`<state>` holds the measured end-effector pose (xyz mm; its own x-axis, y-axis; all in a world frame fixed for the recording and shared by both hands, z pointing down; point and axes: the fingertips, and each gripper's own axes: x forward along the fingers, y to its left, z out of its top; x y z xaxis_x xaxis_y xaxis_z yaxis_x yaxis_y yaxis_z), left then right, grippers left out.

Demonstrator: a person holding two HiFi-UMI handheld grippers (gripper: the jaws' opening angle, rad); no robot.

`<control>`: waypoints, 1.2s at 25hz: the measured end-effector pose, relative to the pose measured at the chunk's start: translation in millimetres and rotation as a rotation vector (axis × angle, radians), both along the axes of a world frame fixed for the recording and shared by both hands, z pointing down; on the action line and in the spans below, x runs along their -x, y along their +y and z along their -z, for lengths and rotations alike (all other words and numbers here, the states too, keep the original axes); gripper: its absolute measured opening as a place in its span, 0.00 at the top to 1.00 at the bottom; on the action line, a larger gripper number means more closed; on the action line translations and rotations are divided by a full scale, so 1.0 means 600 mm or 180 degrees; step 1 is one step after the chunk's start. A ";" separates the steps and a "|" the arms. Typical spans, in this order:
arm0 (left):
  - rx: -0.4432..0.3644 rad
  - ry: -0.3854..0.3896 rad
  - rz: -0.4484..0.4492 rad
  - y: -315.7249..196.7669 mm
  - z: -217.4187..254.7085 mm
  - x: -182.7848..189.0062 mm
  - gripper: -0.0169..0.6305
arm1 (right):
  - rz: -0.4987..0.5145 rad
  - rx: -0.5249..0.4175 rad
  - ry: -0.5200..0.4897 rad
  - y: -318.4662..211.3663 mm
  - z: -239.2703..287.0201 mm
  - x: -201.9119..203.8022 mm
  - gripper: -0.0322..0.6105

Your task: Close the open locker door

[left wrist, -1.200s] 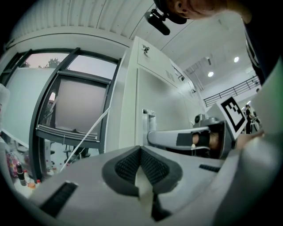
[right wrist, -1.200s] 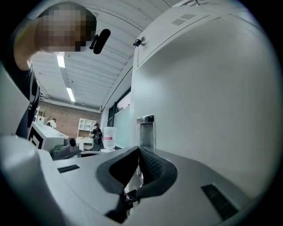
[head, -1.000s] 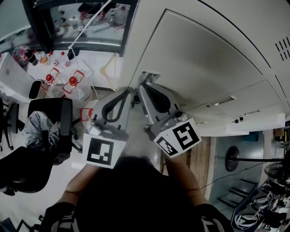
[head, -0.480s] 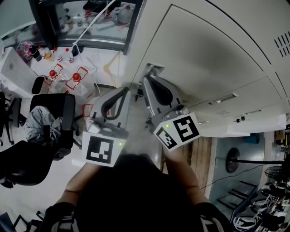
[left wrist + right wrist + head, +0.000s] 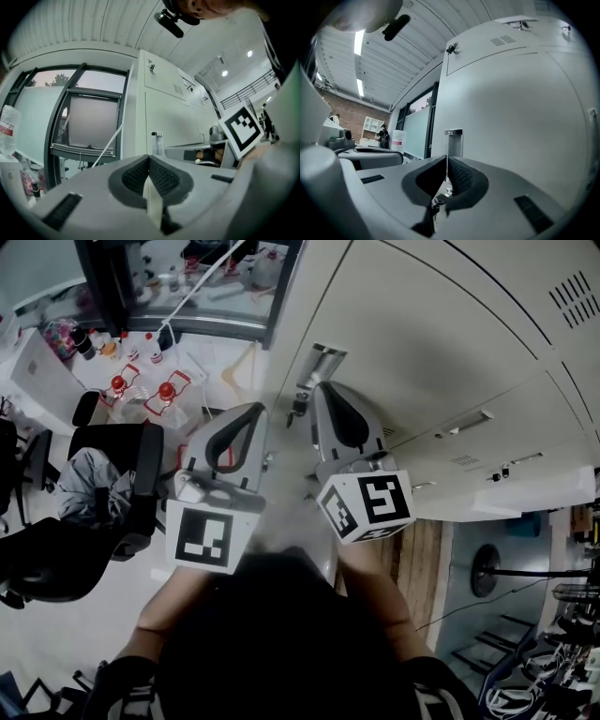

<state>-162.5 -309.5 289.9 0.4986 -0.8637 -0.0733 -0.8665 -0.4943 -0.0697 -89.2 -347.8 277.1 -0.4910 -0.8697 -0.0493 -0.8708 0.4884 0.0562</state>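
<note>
- Locker door (image 5: 441, 343): a wide pale panel standing upright. Its free edge carries a small metal latch plate (image 5: 319, 362), and the panel runs away from that plate towards the other lockers. The right gripper view faces the flat front of the door. How far it stands ajar cannot be read from any view.
- The door's long free edge runs vertically through the latch plate, so I judge the closing push should go square into the panel, close beside that plate.
- Right claw (image 5: 326, 392): clenched, pads together with nothing between them. It is the nearer of the two and its tip sits just below the latch plate. In its own view the plate rises directly behind the tip. Whether the tip touches the plate or the door edge cannot be told.
- Left claw (image 5: 255, 413): also clenched and empty, pads meeting at the tip. It is beside the right claw, on the side of the latch plate away from the panel, and it points past the door's edge towards the window (image 5: 187, 287).
- Office chair (image 5: 112, 474): well apart from the latch plate, beyond the left claw, and clear of any push.
</note>
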 end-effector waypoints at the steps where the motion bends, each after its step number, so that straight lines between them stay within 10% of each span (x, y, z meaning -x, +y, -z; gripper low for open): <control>1: -0.0018 -0.0001 0.0012 0.003 0.003 0.002 0.97 | -0.0062 -0.0013 -0.0001 0.009 0.001 -0.006 0.92; 30: -0.0129 -0.0079 -0.0055 0.063 0.022 -0.046 0.97 | -0.0903 -0.0162 0.0016 0.142 -0.007 -0.156 0.92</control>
